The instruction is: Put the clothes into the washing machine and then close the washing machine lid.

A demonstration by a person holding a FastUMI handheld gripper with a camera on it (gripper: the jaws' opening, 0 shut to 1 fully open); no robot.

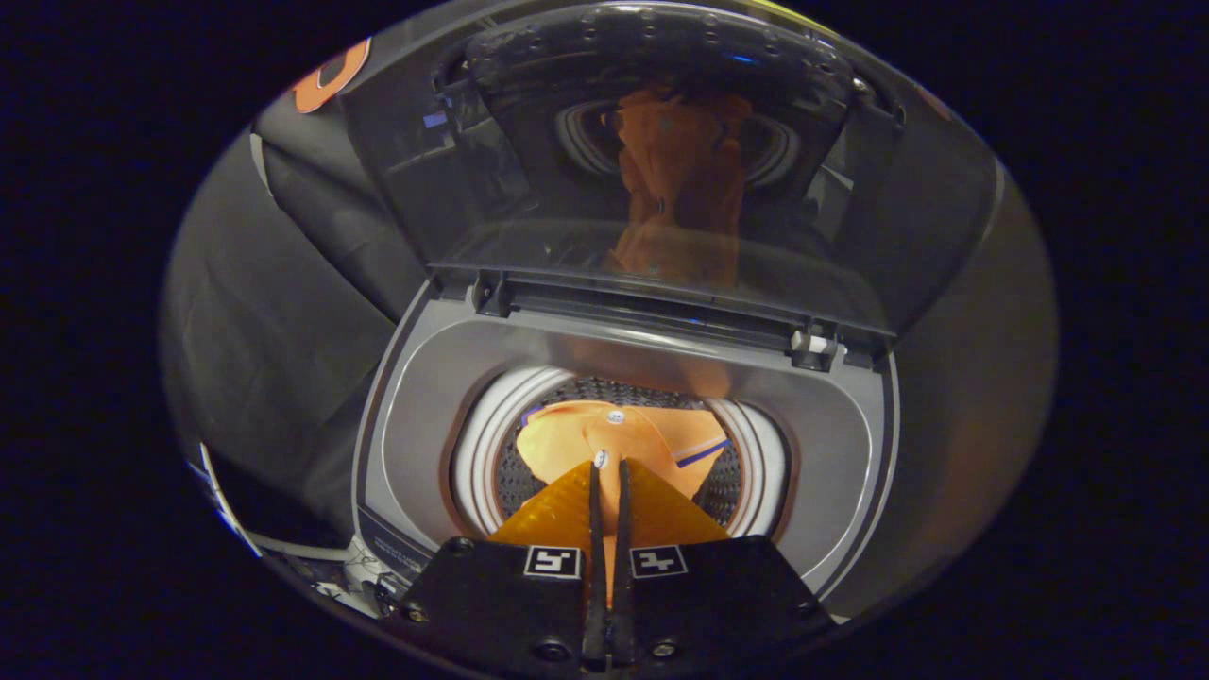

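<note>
Washing machine (406, 416): top-loader, drum exposed. Lid (661, 161): raised upright behind the drum, not yet closed. Orange garment (604, 439): hanging into the drum mouth, just ahead of the fingers. Gripper (609, 477): fingers nearly together, pinching a fold of the garment. Step: loading. Next, likely: release cloth, then reach for lid.

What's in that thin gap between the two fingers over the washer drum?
In the gripper view, a fold of the orange garment runs down between the nearly closed fingers, which pinch it over the drum beneath the raised lid.
</note>
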